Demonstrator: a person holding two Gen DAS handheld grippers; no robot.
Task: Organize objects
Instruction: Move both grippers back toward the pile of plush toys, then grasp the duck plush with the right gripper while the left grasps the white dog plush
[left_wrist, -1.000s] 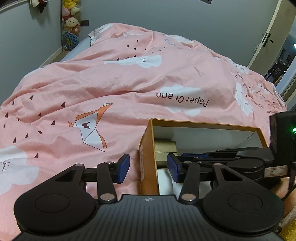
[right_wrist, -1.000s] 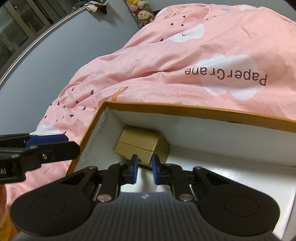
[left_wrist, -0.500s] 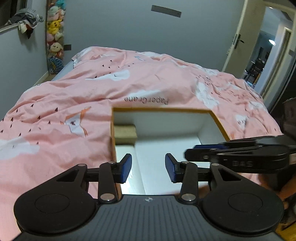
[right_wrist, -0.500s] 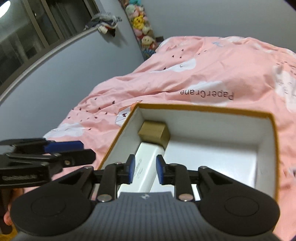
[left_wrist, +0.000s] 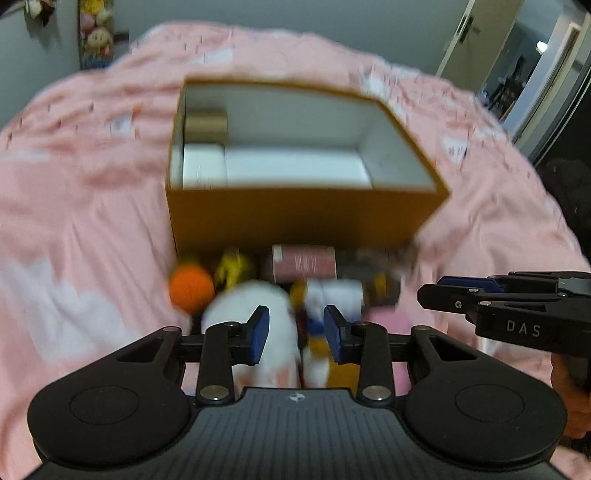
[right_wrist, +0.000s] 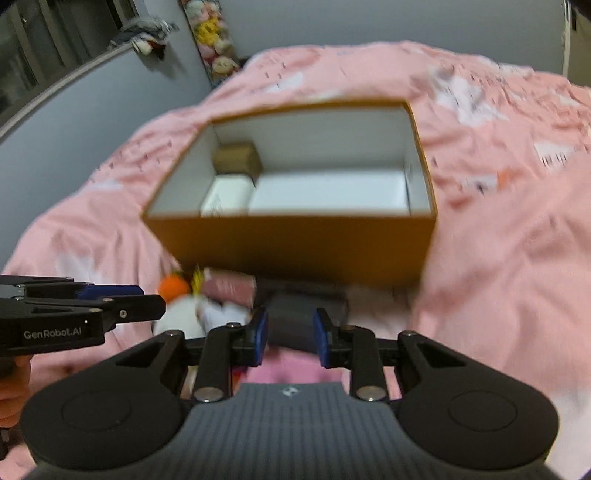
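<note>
— Both of my tongs have pulled back from inside the orange box (left_wrist: 303, 218) to the pile of small things in front of it on the bed (left_wrist: 85, 221); where do they stand?

— Left tongs (left_wrist: 295, 334) have just been closing, right tongs (right_wrist: 290, 338) opening; both are parted with nothing gripped.

— And the step?

— Choosing the next item; a brown box (right_wrist: 238, 158) and a white box (right_wrist: 227, 195) already sit in the left end.

— Next?

— I'd lower the right tongs onto the dark grey object (right_wrist: 301, 310) and close; blur hides what it is.

Dim indoor light, heavy motion blur, fisheye-warped edges
</note>
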